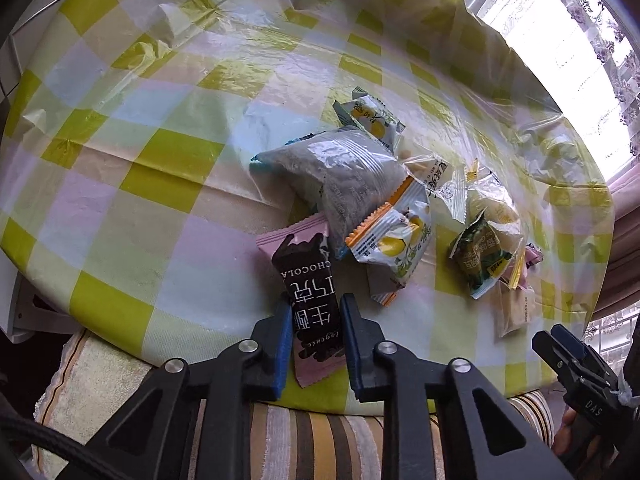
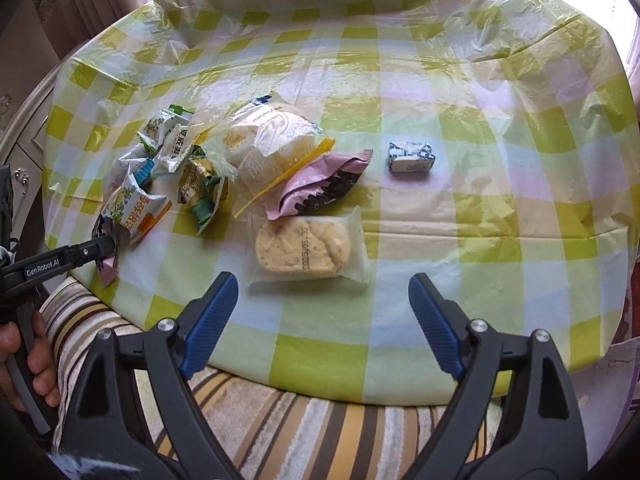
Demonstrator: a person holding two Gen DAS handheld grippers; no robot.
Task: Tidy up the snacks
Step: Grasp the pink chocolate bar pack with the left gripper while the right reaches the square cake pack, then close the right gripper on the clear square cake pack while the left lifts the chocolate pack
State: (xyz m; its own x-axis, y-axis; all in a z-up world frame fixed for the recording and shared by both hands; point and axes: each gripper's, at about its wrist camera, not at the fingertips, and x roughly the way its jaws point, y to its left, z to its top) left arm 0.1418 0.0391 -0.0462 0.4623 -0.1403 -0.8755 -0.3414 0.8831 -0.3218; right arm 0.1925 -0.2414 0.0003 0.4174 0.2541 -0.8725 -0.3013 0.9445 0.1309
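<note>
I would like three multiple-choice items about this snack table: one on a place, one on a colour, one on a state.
1. Where does the small blue-and-white wrapped sweet lie?
A. alone, apart from the pile
B. under the pastry
C. between the right tongs

2. What colour is the wrapper of the chocolate bar?
A. green
B. pink
C. orange

3. How do the right tongs stand?
A. shut on a packet
B. open and empty
C. out of view

Answers: 1 A, bare tablecloth surrounds it. 2 B, its ends show pink where the left tongs clamp it. 3 B, nothing lies between them; the clear-wrapped pastry lies beyond.
</note>
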